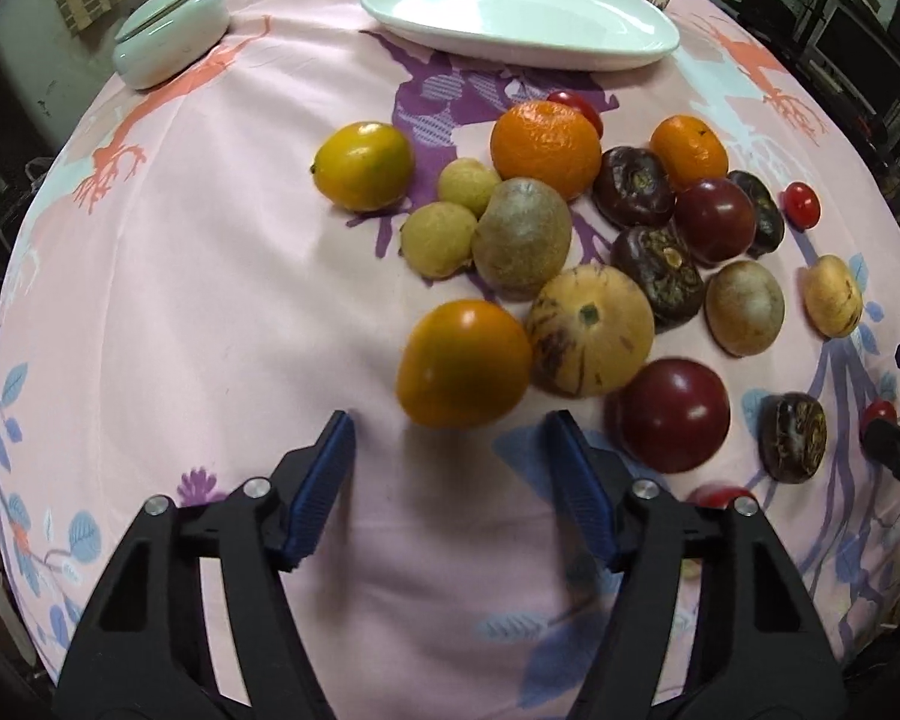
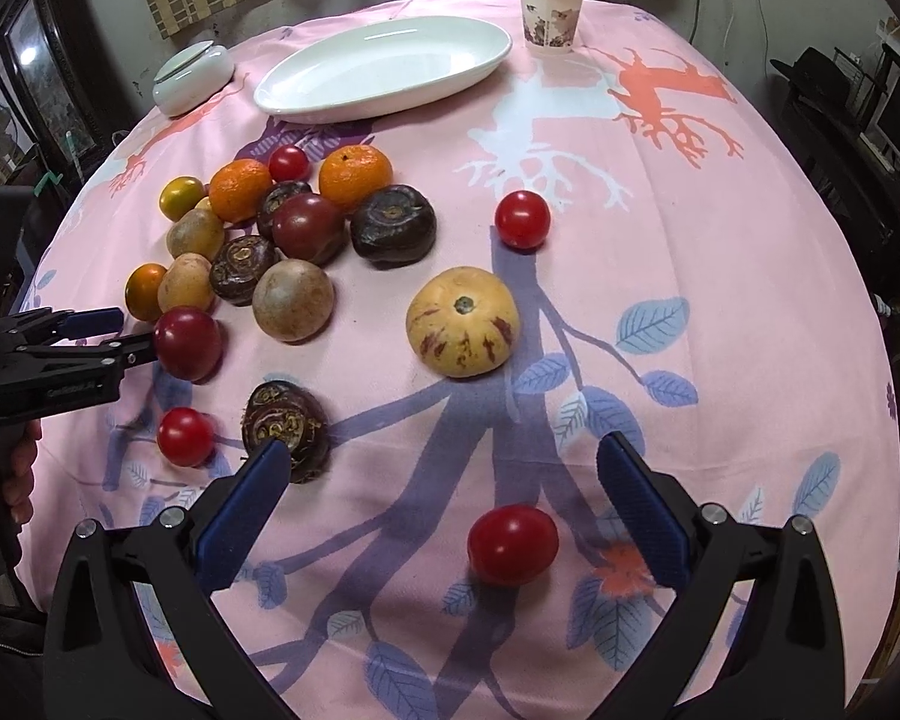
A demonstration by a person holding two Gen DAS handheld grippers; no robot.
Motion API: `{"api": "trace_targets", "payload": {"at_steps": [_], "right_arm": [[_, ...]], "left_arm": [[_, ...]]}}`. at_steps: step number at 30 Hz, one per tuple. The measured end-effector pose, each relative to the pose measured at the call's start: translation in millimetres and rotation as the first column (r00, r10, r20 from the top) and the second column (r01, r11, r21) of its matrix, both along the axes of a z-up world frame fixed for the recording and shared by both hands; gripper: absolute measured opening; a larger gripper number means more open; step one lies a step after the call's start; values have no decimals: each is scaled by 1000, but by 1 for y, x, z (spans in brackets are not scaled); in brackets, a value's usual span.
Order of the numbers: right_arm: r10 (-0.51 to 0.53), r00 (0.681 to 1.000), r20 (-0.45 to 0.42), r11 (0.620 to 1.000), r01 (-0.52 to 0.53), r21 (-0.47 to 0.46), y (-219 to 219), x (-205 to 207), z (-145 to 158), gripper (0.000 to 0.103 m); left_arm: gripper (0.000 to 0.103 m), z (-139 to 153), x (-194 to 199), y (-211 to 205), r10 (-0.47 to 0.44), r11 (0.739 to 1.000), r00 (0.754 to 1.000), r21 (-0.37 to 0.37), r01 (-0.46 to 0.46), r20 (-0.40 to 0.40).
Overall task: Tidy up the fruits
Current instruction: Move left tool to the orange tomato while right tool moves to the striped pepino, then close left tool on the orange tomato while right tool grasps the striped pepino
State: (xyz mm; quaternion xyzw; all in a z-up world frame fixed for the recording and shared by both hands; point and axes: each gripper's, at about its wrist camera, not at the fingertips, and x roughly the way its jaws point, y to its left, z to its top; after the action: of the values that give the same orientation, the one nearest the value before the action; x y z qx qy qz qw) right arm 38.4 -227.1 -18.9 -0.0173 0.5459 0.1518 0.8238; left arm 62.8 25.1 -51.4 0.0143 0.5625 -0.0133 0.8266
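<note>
Across the pink tablecloth (image 2: pixel 720 276), loose fruit lies well short of the empty white oval plate (image 2: pixel 384 69) at the far edge. Nearest the right gripper (image 2: pixel 456 492), whose fingers stand wide apart and empty, a red tomato (image 2: pixel 513 545) sits between the fingertips, slightly right of centre. Round, it offers no long axis. The left gripper (image 1: pixel 450 438), also spread, faces an orange tomato (image 1: pixel 465 363) just ahead.

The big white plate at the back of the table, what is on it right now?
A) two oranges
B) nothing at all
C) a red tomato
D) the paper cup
B: the white plate shows only bare, shiny surface in both views, while the fruits lie on the pink tablecloth nearer the tools, and the paper cup stands beside the plate, not on it.
</note>
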Motion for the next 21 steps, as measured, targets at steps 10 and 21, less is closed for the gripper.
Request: {"api": "trace_targets", "payload": {"at_steps": [10,21], "right_arm": [[15,1000,-17,1000,-15,14,2,8,-3,102],[8,998,-69,1000,-7,15,12,41,-17,59]], "left_arm": [[41,3,7,-1,-57,998,998,-37,58,34],[41,16,-13,1,-19,992,999,-127,25,45]]}}
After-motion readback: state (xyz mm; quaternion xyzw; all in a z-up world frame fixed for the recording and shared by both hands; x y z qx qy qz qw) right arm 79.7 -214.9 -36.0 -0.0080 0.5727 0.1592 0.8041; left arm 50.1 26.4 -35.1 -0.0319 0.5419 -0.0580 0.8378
